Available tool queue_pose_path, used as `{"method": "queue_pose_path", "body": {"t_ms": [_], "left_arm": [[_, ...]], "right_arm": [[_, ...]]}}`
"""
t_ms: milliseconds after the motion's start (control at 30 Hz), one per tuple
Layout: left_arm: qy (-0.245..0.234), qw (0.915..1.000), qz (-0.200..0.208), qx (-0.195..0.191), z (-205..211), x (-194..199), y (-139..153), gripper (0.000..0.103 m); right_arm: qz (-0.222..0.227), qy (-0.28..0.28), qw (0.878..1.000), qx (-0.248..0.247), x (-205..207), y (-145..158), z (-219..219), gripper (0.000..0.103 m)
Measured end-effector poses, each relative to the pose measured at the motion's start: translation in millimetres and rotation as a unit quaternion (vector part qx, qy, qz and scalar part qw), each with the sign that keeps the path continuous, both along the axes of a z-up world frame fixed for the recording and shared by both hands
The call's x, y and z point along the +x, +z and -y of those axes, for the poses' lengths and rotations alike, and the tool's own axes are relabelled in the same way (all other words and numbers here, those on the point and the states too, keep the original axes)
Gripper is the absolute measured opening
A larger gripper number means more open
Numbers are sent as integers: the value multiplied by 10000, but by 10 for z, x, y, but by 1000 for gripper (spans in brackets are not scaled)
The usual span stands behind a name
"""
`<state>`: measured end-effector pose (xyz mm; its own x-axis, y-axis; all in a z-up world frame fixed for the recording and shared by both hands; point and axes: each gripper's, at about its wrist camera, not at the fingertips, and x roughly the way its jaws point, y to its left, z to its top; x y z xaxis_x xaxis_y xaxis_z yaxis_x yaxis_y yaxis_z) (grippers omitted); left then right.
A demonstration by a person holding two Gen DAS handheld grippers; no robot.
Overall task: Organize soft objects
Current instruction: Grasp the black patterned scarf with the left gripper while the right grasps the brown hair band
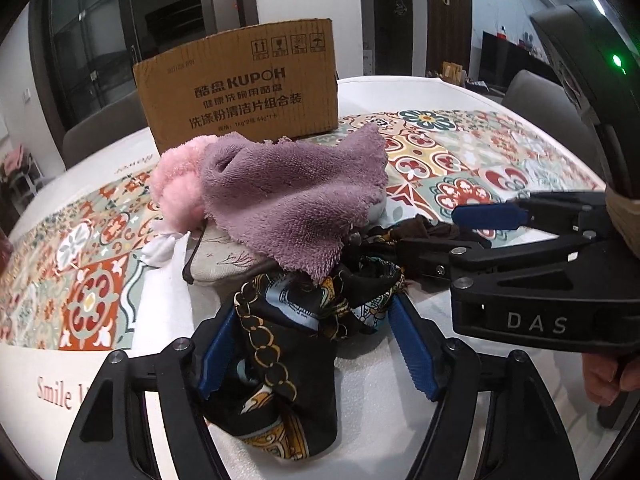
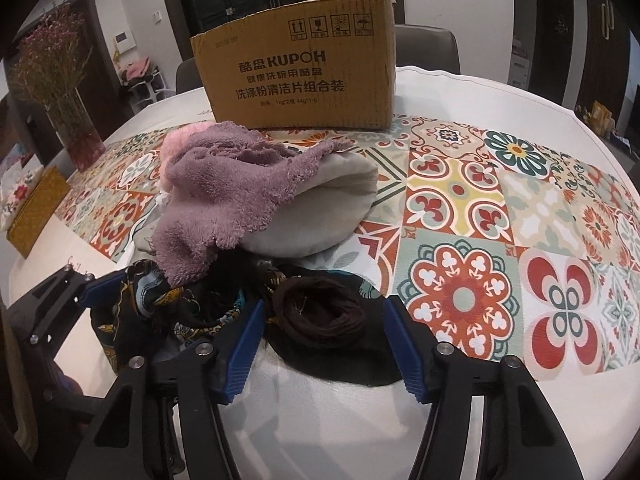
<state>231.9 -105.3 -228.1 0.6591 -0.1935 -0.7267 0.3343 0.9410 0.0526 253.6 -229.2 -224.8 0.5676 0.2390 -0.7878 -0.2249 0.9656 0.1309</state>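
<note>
left gripper (image 1: 316, 344) fingers straddle a black patterned silk scarf (image 1: 280, 352), left pad touching; right gripper (image 2: 324, 344) fingers spread around a dark brown knitted sock (image 2: 320, 308).

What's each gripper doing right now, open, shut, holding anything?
Left gripper: open, jaws around the black patterned scarf, not clamped.
Right gripper: open, jaws around the dark brown fabric, not gripping.
</note>
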Motion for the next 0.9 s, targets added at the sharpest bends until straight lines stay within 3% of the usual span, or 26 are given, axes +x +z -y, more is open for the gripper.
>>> {"method": "queue_pose_path", "body": {"t_ms": [167,267,433,600,900], "left_arm": [[77,9995,-147,-252,-22,103,-8,66],[104,9987,-308,-401,-32,164,-37,54],[116,9968,-513,-602,-45,197,-67,23],[75,9967,-526,-610,-26,158,-34,15],[52,9960,-433,-777,2,4,194,13]], "right_arm": [[-85,-22,9998,176,62,-24,11,49],[-136,-42,9995,268,69,-30,25,43],[-149,-66,9991,387,51,1,42,31],[-137,-87,9989,431,12,44,57,22],[-38,-201,9986,487,-75,209,115,20]]}}
